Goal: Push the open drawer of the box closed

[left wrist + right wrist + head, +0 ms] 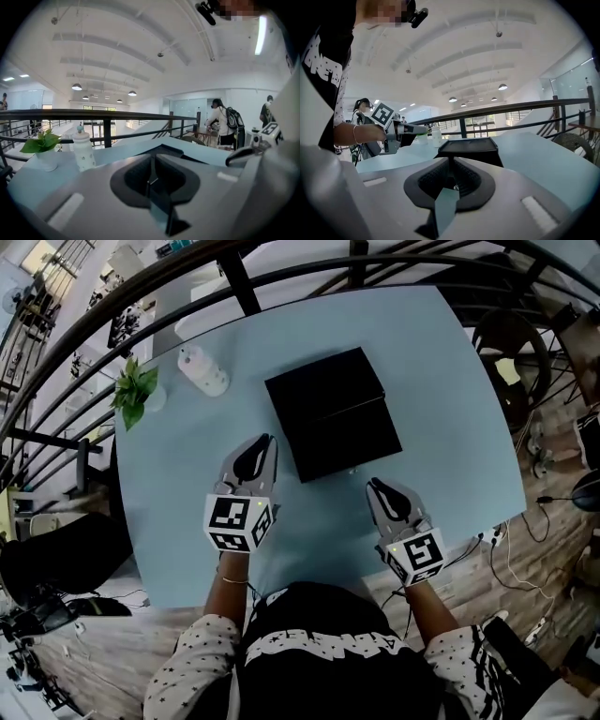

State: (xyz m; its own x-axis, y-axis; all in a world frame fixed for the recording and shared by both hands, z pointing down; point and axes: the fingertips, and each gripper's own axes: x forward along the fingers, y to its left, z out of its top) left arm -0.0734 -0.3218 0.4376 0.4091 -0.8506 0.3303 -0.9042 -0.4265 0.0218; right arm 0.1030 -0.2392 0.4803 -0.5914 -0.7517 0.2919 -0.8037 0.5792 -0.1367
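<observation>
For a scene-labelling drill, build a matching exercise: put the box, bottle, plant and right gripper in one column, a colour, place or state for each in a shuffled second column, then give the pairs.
Column one:
1. box
2. bottle
3. plant
4. right gripper

Column two:
A. white, standing between the plant and the box
B. jaws together, nothing held
C. black, near the middle of the table
D. green leaves, farthest left of the four in the head view

Pairs: 1-C, 2-A, 3-D, 4-B
</observation>
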